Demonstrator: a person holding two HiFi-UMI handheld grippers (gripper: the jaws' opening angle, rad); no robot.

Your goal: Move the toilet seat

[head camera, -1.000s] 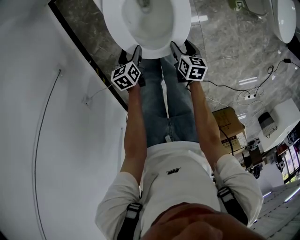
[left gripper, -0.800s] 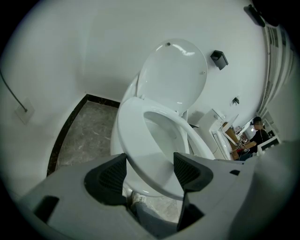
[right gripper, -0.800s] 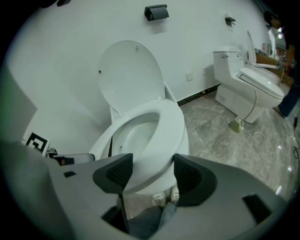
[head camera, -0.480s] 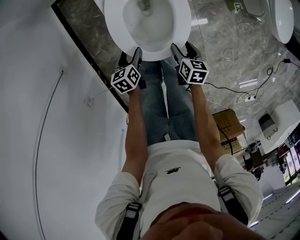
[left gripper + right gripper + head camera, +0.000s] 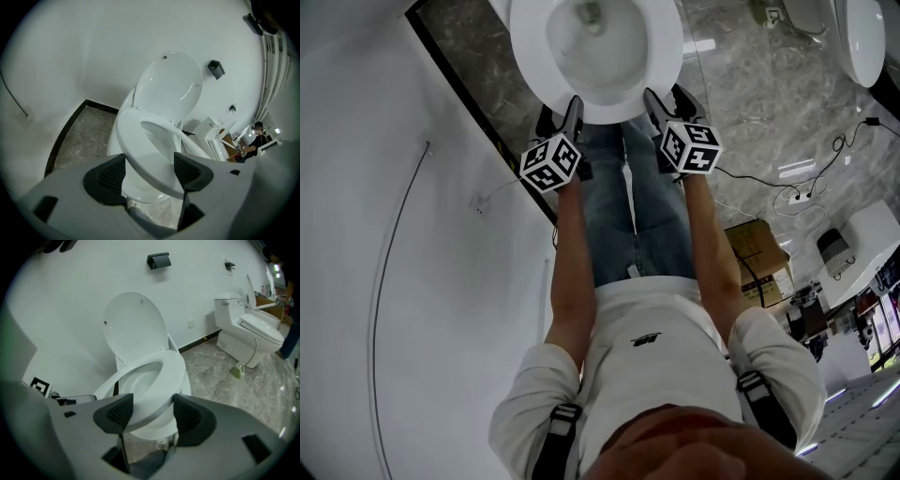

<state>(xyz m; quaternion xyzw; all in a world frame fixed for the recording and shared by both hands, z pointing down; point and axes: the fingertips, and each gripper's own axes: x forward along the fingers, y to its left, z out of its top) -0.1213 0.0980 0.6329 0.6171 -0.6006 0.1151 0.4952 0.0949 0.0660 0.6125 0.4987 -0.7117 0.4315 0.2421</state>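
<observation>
**A:** Where is the seat, and why does it sit like that?

**B:** The white oval plastic toilet seat (image 5: 133,150) is tilted part-way up over the white ceramic toilet bowl (image 5: 142,193). Its front rim is raised off the bowl, and the right gripper view shows a dark gap under one side. Its back end is at the hinge behind the bowl.

**A:** What keeps the front up?

**B:** The two tools, I judge. The left tongs (image 5: 150,173) are at the front of the bowl, spread wide, with the seat's front rim in the gap between the ribbed pads. The right tongs (image 5: 151,417) are spread the same way just beside them, on the other side of that rim. Neither pair looks clamped on it. The rim seems cradled between the pads, though I can't tell how firmly they touch.

**A:** Why one on each side?

**B:** It probably keeps a wide, light ring level as it swings, so it doesn't twist at the hinge.

**A:** And further out?

**B:** The round white lid (image 5: 136,329) stands upright behind the bowl against the white wall, so the seat has room to swing. The person's jeans-clad legs (image 5: 628,216) are right in front of the bowl. Grey marbled floor (image 5: 225,380) spreads around it, and a second white toilet (image 5: 248,331) stands well apart along the same wall.

**A:** How far along is it?

**B:** About midway, I'd say. The seat is neither flat on the bowl nor up against the lid.
</observation>
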